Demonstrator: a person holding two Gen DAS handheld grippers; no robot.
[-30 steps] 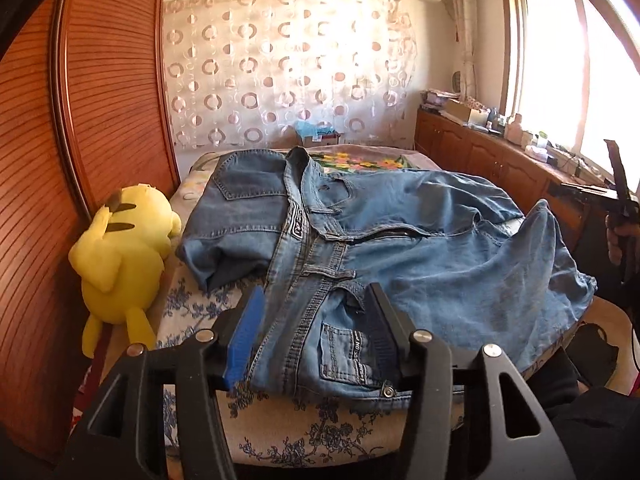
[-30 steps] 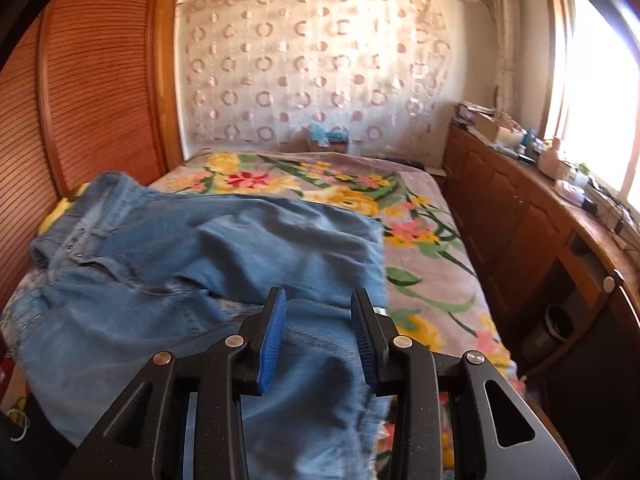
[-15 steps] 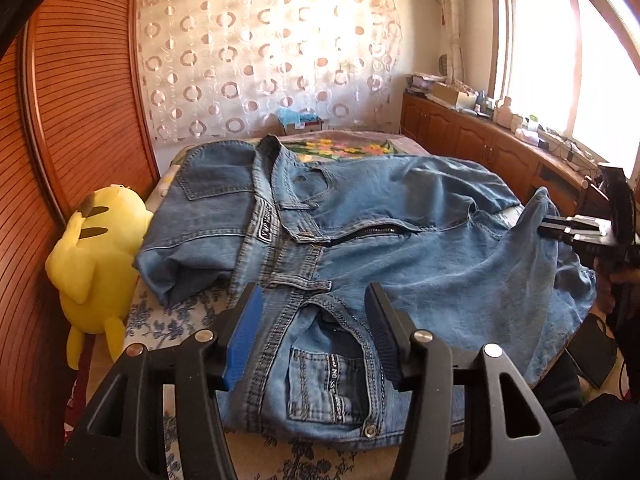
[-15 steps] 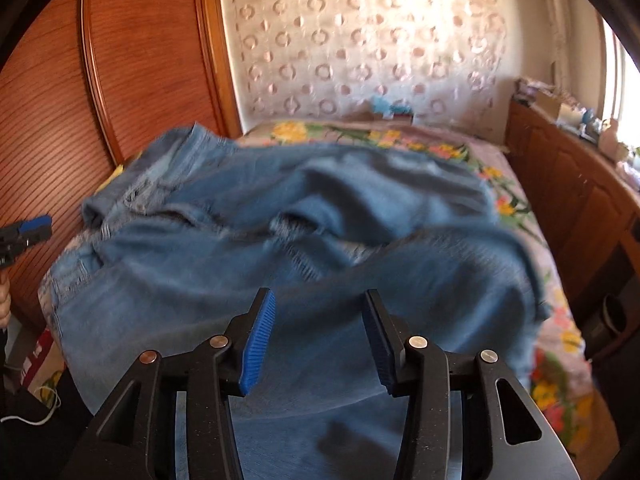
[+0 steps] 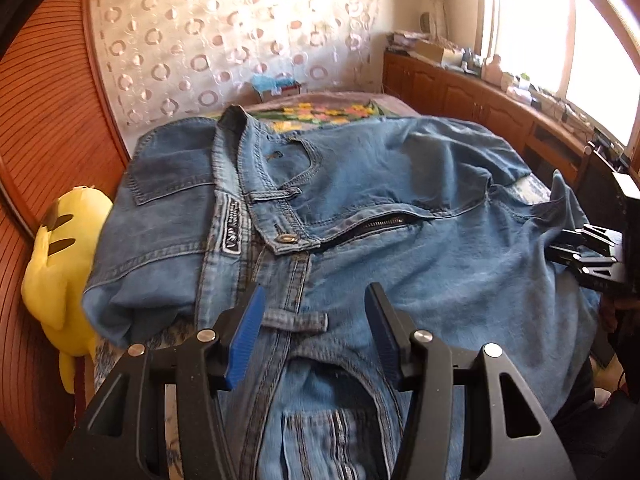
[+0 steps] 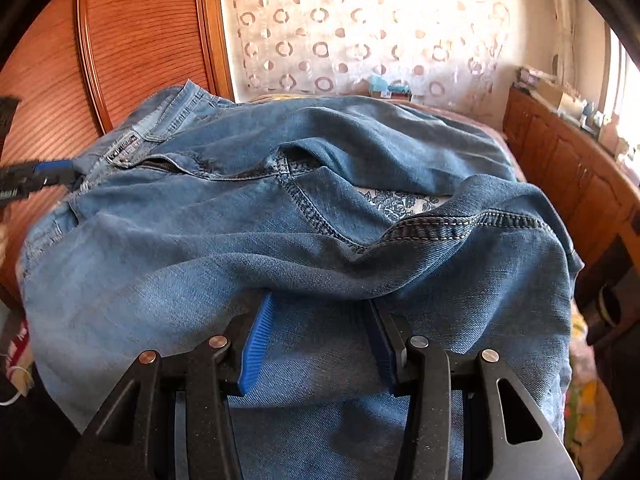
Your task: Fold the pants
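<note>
Sunlit window (image 5: pixel 560 36), patterned curtain (image 5: pixel 240 40), wooden cabinets (image 5: pixel 460 88), slatted wardrobe (image 6: pixel 132 32).

The jeans (image 5: pixel 360 240) cover nearly the whole bed (image 6: pixel 404 200), hemmed in by the wooden wardrobe (image 5: pixel 48 120) and yellow plush toy (image 5: pixel 60 264) on one side and cluttered wooden cabinets (image 6: pixel 568 168) on the other.

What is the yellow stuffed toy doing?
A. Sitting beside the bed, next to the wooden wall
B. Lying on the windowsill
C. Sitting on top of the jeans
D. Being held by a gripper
A: in the left wrist view the yellow stuffed toy sits off the bed's edge against the wooden wall, beside the jeans and not on them, with no gripper holding it.
</note>
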